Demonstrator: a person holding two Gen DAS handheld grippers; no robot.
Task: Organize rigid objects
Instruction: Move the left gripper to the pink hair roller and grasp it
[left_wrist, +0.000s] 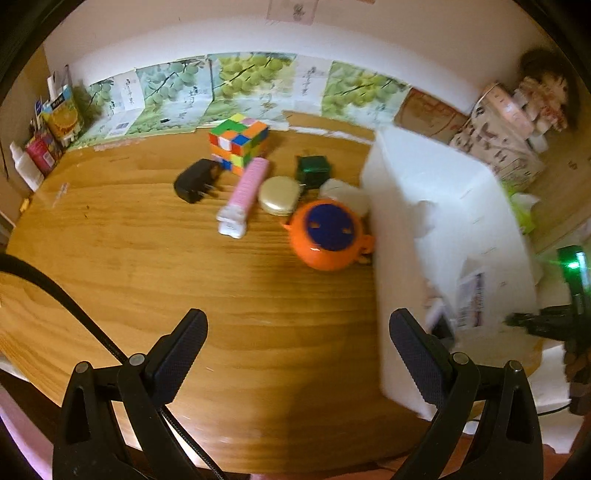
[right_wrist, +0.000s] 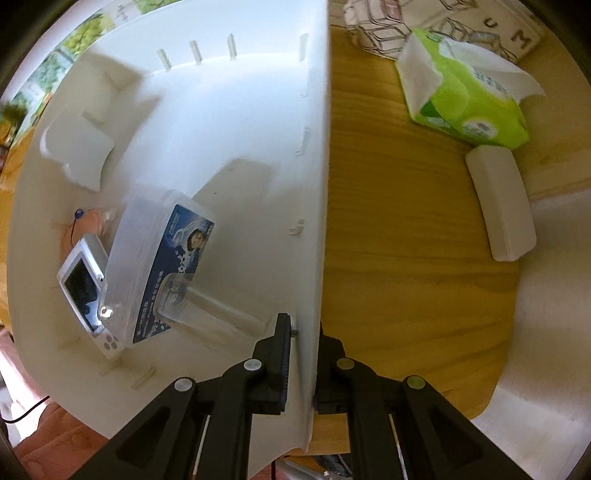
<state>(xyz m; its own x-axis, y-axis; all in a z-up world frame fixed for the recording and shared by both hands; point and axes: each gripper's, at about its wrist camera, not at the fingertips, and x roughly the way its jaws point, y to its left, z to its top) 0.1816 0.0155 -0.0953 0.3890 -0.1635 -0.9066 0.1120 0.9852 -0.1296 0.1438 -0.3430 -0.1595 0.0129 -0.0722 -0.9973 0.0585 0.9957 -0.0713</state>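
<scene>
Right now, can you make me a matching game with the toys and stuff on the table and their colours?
Things:
1. plug adapter
2. oval tin
3. round toy pot
4. long comb-like case

Colours:
A. orange with a blue top
B. pink and white
C. black
D. gold

Pairs: 1-C, 2-D, 3-A, 4-B

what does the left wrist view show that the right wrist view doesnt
Left wrist only: the open left claw, a puzzle cube, black charger, pink case, gold tin and orange toy.

Right wrist only: the right claw shut on the bin wall, a handheld console and a clear box inside, a green tissue pack.

Both: the white bin on the wooden table.
</scene>
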